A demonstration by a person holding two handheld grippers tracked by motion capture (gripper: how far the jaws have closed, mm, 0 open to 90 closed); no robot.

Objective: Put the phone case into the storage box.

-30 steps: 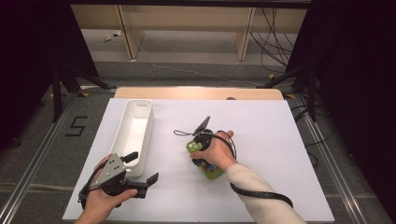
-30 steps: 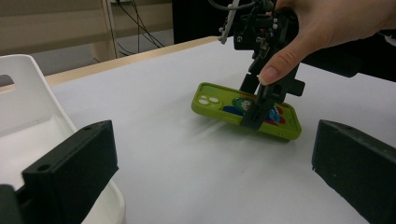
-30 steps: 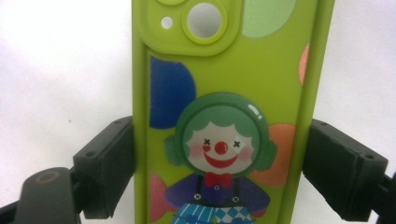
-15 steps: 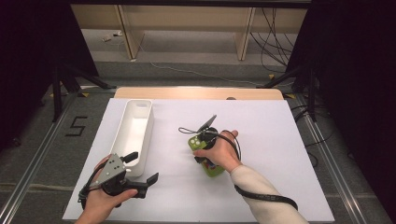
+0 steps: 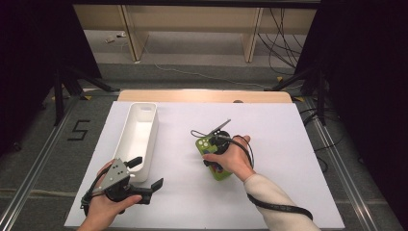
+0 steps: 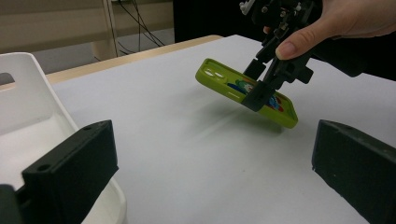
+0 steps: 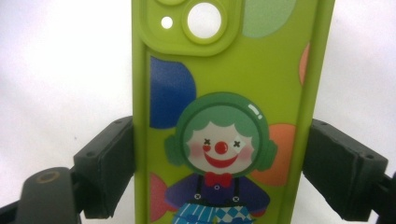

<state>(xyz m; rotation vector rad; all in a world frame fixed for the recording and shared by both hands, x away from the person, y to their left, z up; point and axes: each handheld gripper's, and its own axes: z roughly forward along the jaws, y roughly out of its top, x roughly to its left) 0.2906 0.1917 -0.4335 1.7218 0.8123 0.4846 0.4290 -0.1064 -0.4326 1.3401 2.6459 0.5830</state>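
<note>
My right gripper is shut on a lime-green phone case printed with a clown, near the middle of the white table. In the right gripper view its two black pads press the long sides of the case. The left gripper view shows the case tilted, its camera end raised and its other end low near the table, with the right gripper above it. My left gripper stands open near the front left, empty, just by the near end of a white bin.
The long, empty white bin runs front to back on the table's left side. A white sheet covers the table, with a wooden strip at its far edge. Cables and stand legs lie on the floor beyond.
My right gripper has shifted slightly to the right and turned a little with the phone case in it. The left gripper has stayed put.
</note>
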